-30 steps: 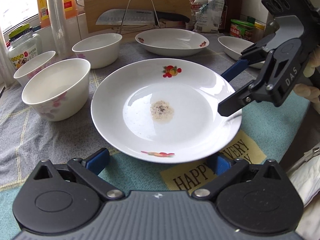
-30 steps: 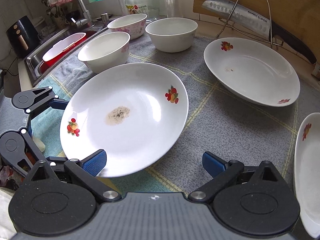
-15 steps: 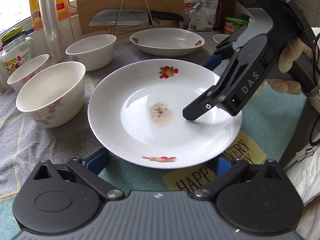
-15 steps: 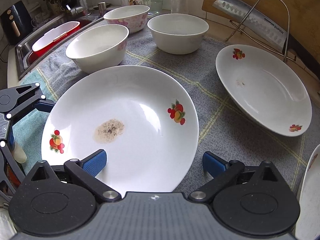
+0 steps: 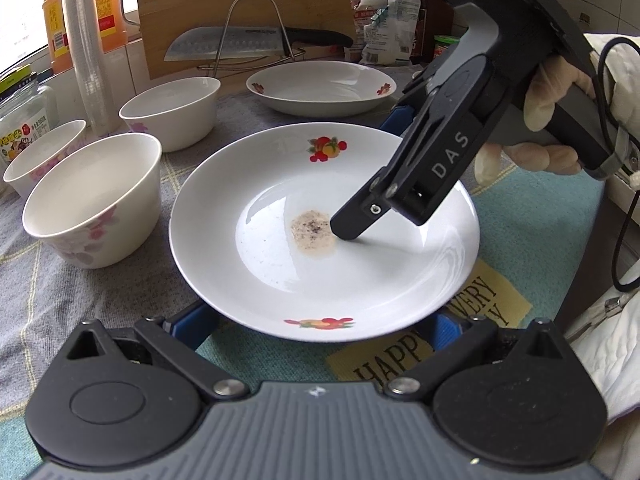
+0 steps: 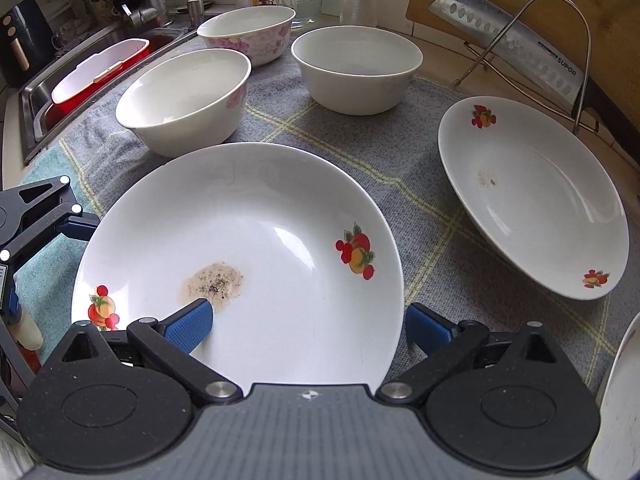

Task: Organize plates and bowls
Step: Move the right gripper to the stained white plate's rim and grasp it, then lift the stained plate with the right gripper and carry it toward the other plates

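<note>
Right gripper (image 6: 308, 330) spread wide astride the near rim of the soiled plate (image 6: 256, 216) at the cloth's near edge, one finger (image 6: 190, 320) over the well, one outside; left gripper (image 5: 324, 330) also spread, rim between its fingers, neither pinching.

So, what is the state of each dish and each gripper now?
Near plate: flat on the cloth, dirty in the middle.
Far plate: small stain inside.
Three bowls: upright, separate, not stacked.
Right gripper: open, astride the near plate's rim.
Left gripper: open, at the plate's edge.
</note>
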Available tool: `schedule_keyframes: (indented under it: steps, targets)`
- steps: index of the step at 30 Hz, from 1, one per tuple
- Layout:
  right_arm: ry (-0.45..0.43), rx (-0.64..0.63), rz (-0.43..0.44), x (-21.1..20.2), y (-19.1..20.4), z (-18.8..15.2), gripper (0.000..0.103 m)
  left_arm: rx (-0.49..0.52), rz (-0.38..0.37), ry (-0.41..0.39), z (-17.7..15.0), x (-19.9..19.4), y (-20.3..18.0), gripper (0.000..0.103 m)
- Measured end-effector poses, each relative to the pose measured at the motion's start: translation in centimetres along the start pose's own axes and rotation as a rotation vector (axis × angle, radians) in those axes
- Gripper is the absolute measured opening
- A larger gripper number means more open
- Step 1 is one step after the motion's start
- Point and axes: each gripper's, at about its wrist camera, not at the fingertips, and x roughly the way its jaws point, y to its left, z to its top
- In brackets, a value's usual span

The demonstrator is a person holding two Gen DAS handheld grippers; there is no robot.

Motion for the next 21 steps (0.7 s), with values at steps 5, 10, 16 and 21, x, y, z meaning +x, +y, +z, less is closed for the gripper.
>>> schedule_keyframes:
  steps: [5, 10, 16, 21]
  targets:
    - [-0.001, 0.028, 0.010, 0.10, 0.15, 0.33, 0.103, 0.019, -0.019, -0.019, -0.16, -0.03, 0.15, 0.103]
    - [0.002, 0.044, 0.035, 0.13, 0.25, 0.64, 0.103, 0.034, -0.032, -0.026, -0.17, 0.04, 0.24, 0.103]
    - [0.018, 0.066, 0.054, 0.13, -0.01, 0.95, 0.103, 0.040, -0.037, -0.023, -0.16, 0.11, 0.22, 0.103]
    - [0.019, 0.057, 0.075, 0.03, -0.16, 0.87, 0.103, 0.041, -0.036, -0.010, 0.07, 0.22, 0.20, 0.103]
